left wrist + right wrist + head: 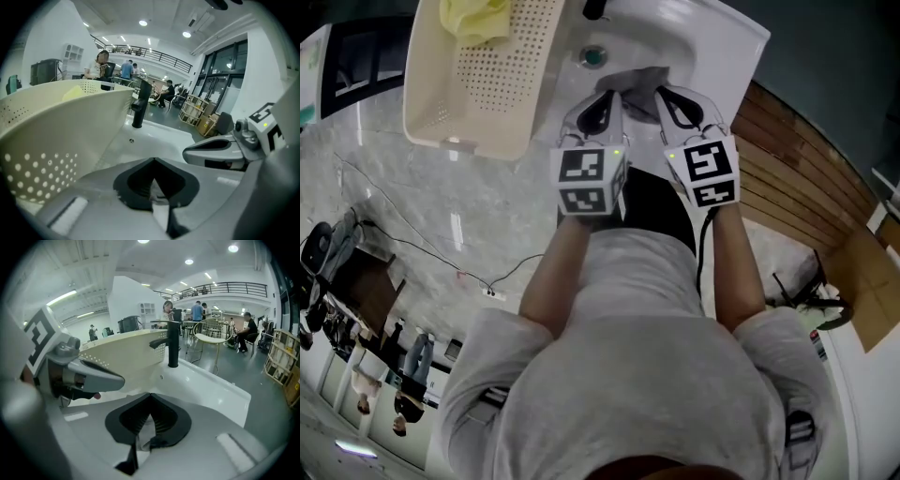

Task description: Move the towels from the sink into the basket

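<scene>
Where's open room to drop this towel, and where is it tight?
The basket's perforated floor is bare from the yellow towel at its far end down to the near rim. The sink is bare around the drain, short of the tap. It's tight at the sink's near side: left gripper and right gripper sit side by side, shut on a pale towel.

Basket stands just left of the sink. A towel lies in the basket's far end. Tap at the sink's far rim, drain before it. Left gripper and right gripper sit side by side above the sink's near half.
</scene>
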A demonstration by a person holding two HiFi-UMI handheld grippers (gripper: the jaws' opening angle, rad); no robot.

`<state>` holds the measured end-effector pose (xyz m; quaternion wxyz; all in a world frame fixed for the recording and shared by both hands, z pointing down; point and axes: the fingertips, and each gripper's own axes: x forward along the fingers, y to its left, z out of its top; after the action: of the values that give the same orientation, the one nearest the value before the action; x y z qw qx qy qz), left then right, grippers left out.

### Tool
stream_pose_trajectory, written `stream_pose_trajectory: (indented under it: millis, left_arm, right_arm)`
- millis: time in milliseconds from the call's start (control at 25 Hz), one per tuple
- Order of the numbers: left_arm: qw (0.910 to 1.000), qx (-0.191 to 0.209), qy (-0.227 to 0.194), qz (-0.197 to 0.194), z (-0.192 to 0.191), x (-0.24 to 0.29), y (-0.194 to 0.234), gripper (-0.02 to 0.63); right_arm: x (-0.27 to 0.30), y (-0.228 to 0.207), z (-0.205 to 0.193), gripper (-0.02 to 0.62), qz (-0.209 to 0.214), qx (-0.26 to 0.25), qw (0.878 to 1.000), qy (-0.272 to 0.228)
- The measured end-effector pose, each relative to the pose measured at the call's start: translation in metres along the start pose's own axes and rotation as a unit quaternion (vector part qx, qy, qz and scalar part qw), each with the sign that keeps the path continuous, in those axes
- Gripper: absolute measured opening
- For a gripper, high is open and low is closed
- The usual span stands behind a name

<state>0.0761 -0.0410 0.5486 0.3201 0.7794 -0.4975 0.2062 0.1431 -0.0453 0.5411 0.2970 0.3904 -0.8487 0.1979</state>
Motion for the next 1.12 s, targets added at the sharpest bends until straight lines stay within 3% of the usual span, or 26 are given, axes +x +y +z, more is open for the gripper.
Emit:
stream_pose_trajectory:
  millis: [640,720,760,920,1120]
  left_arm:
    - [0.9982,-0.04,0.02,0.039,-0.03,-0.006,0.044,0.02]
    - [0.998,-0.043,0.019,0.042,-0.03,-0.007,0.046,0.02]
    - [0.998,-0.044,0.018,0.042,-0.031,-0.008,0.047,0.02]
    - [0.9973,-0.052,0.016,0.05,-0.033,-0.012,0.053,0.02]
    - [0.9968,-0.058,0.013,0.054,-0.038,-0.018,0.057,0.02]
  right_arm:
    - [0.066,0.036,-0.019,0.008,0.08,-0.051,0.993,0.063]
    - [0.072,0.046,-0.023,0.113,0.104,-0.073,0.989,0.079]
    - [0.074,0.053,-0.025,0.135,0.117,-0.086,0.986,0.087]
    - [0.084,0.075,-0.032,0.178,0.155,-0.121,0.975,0.105]
    - [0.101,0.084,-0.043,0.209,0.163,-0.142,0.969,0.121]
